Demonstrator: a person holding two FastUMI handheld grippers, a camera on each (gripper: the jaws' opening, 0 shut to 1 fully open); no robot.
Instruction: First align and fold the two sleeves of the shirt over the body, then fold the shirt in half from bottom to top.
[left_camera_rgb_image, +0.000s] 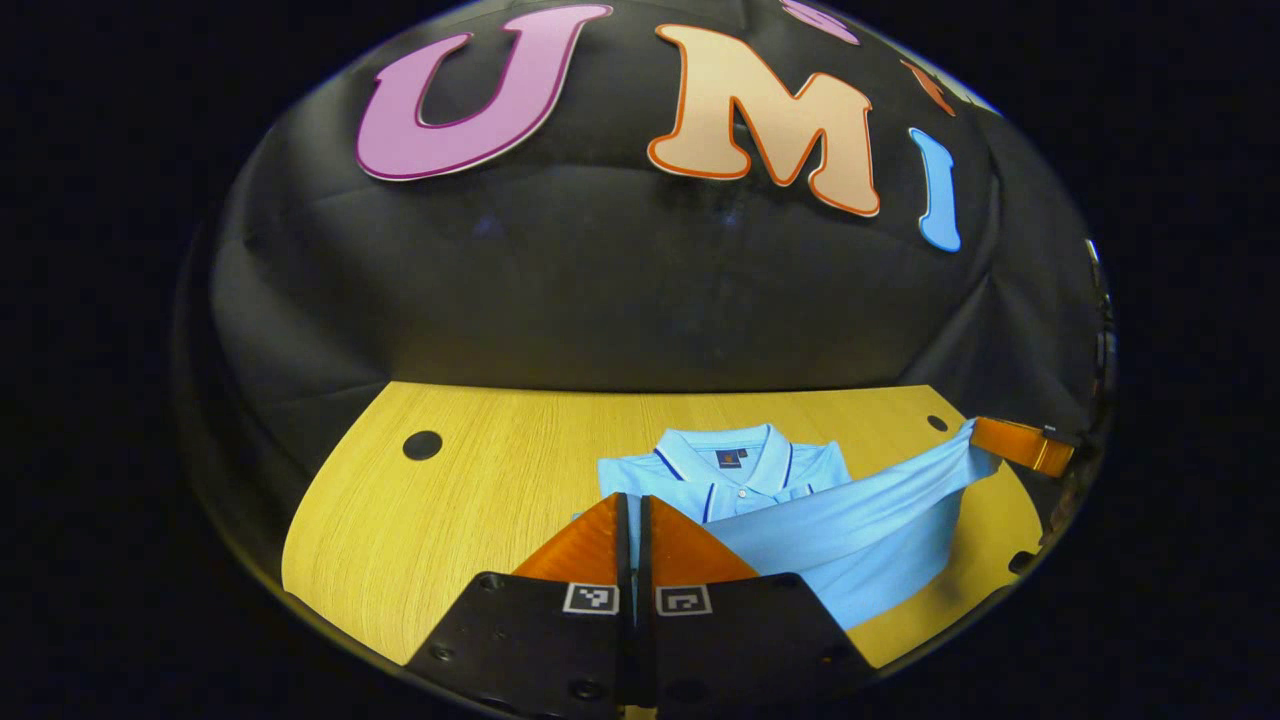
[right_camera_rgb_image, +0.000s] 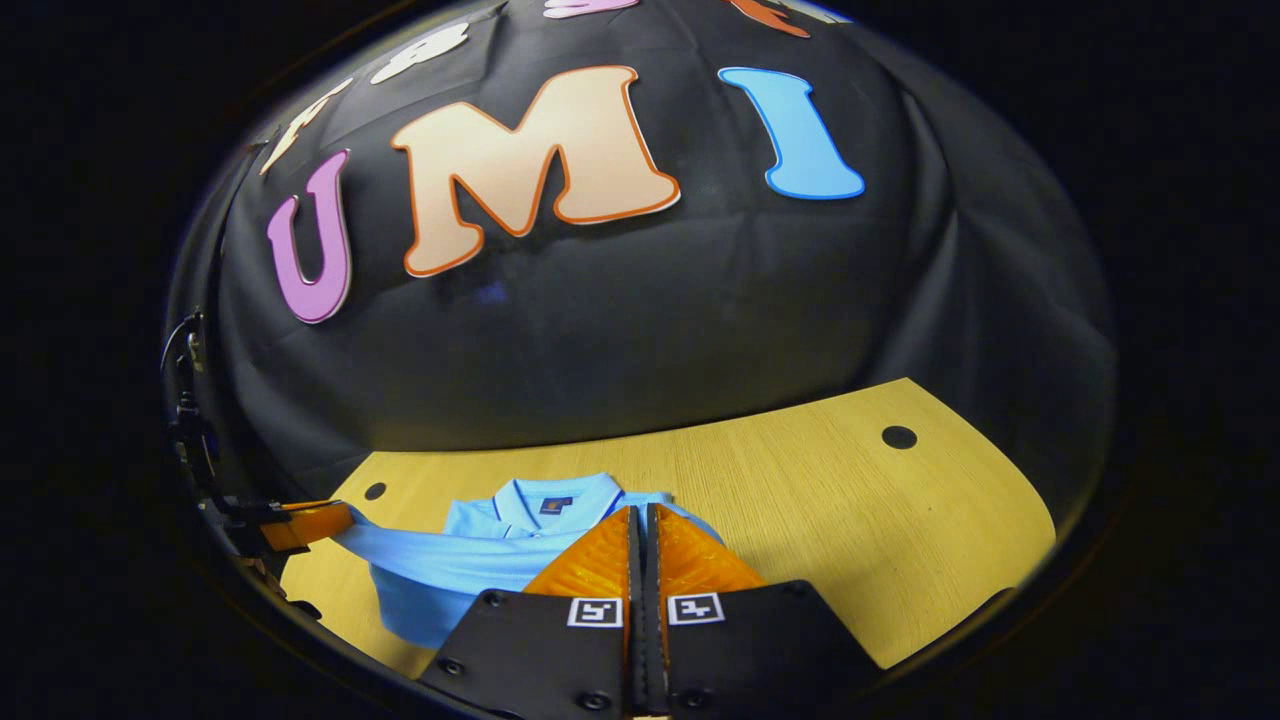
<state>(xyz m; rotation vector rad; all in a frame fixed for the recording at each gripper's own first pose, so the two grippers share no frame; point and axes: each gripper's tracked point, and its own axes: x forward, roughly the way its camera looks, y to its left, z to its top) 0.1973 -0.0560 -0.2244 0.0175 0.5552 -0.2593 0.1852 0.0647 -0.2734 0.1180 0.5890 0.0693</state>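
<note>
A light blue polo shirt (left_camera_rgb_image: 800, 520) lies on the wooden table (left_camera_rgb_image: 480, 500), collar (left_camera_rgb_image: 735, 462) toward the wall. Its lower edge is lifted off the table and stretched as a band between the two grippers. In the left gripper view my left gripper (left_camera_rgb_image: 634, 512) is shut on one end of that edge, and the right gripper (left_camera_rgb_image: 1015, 443) pinches the other end at the far right. In the right gripper view my right gripper (right_camera_rgb_image: 641, 520) is shut over the shirt (right_camera_rgb_image: 470, 560), with the left gripper (right_camera_rgb_image: 310, 522) holding the fabric at the left.
The yellow table (right_camera_rgb_image: 850, 530) has small round black holes (left_camera_rgb_image: 422, 445) near its corners (right_camera_rgb_image: 898, 437). The black cloth wall rises just behind the table's far edge. Bare tabletop stretches on both sides of the shirt.
</note>
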